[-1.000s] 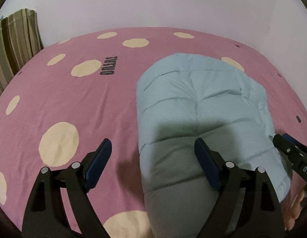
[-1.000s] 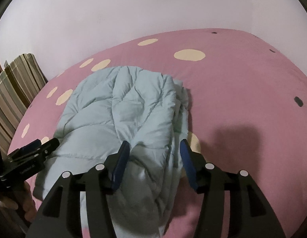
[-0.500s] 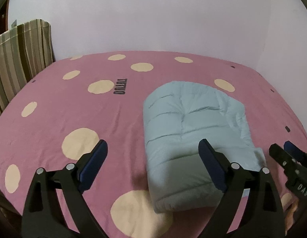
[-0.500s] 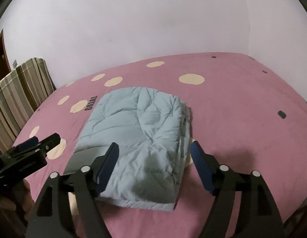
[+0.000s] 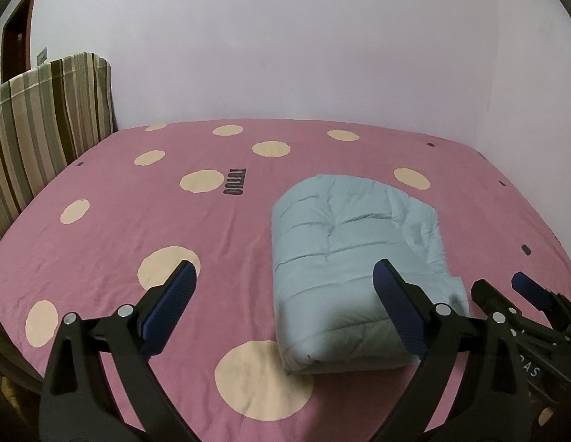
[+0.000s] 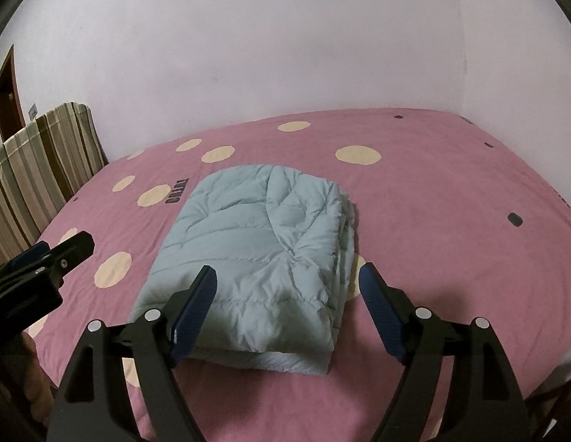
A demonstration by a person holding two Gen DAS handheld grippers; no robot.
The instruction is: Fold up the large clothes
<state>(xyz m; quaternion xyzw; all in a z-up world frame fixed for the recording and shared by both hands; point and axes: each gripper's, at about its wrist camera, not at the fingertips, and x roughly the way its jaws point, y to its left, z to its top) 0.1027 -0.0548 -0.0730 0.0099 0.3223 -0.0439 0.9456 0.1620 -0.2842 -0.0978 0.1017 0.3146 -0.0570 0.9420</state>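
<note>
A light blue quilted puffer garment [image 5: 355, 269] lies folded into a thick rectangle on the pink bed; it also shows in the right wrist view [image 6: 263, 254]. My left gripper [image 5: 285, 280] is open and empty, held above the bed's near edge, its right finger over the bundle's near end. My right gripper [image 6: 287, 281] is open and empty, held above the bundle's near end. The right gripper shows at the right edge of the left wrist view [image 5: 506, 294]. The left gripper shows at the left edge of the right wrist view [image 6: 45, 258]. Neither touches the garment.
The bed has a pink sheet [image 5: 138, 221] with cream dots and a dark printed word [image 5: 233, 186]. A striped headboard cushion [image 5: 42, 125] stands at the left. Pale walls [image 5: 285, 55] close in behind and to the right. A brown door [image 6: 5, 88] is at far left.
Both grippers have pulled back and up from the folded garment, which now looks smaller and lies whole in view. The right gripper's jaws have opened wider.
</note>
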